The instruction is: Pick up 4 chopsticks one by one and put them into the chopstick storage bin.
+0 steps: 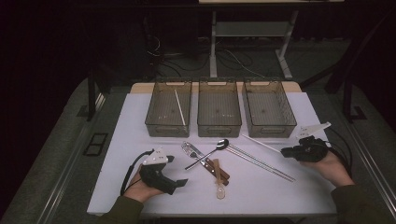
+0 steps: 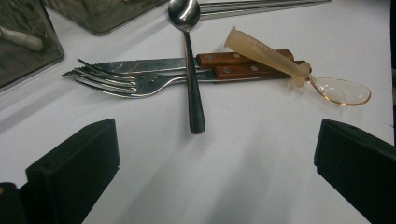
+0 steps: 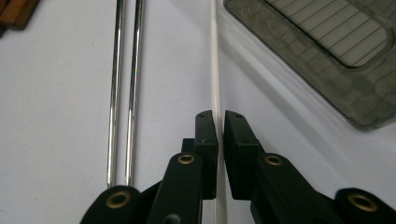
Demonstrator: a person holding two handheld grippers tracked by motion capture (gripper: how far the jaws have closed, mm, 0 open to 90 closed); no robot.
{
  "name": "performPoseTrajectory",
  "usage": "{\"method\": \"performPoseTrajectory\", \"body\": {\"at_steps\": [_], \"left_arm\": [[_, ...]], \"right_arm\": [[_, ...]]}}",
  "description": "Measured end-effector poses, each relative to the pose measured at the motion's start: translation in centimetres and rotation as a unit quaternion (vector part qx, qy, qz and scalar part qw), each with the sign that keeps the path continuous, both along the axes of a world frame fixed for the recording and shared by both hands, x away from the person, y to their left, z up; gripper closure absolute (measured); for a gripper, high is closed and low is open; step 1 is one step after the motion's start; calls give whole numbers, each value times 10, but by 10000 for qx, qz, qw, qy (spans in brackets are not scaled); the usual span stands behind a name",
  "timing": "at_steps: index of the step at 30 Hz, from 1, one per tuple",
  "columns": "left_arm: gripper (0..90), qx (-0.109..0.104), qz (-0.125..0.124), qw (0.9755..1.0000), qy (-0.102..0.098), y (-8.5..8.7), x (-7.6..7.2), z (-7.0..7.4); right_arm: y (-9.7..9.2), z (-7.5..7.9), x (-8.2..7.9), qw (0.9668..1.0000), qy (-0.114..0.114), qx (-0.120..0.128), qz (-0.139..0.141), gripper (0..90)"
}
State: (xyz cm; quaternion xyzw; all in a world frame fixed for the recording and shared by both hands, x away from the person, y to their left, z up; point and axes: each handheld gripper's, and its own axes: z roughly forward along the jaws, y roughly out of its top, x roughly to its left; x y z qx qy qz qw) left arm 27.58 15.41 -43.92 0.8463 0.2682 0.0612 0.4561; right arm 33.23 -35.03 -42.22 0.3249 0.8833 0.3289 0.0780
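White chopstick (image 3: pixel 215 70) pinched by the right gripper (image 3: pixel 220 122) near the table's right edge.
Left gripper (image 2: pixel 210 154) gapes idle; that thin grip, seemingly off-centre, could let it swivel and drop.

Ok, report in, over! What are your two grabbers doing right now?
Right gripper shut on white chopstick. Left gripper open, empty, facing cutlery pile. Nothing blocking. Over.

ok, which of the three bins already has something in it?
The left bin: a white chopstick lies in it. The middle bin and right bin look empty.
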Motion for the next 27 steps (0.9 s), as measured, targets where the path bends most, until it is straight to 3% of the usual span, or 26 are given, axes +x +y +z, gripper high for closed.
{"method": "performPoseTrajectory", "body": {"at_steps": [13, 27], "left_arm": [[0, 1, -4, 10000, 1, 0, 0, 0], [0, 9, -5, 10000, 2, 0, 0, 0]], "right_arm": [[-8, 12, -6, 9989, -22, 397, 232, 843], [8, 25, -12, 9951, -176, 810, 537, 843]]}}
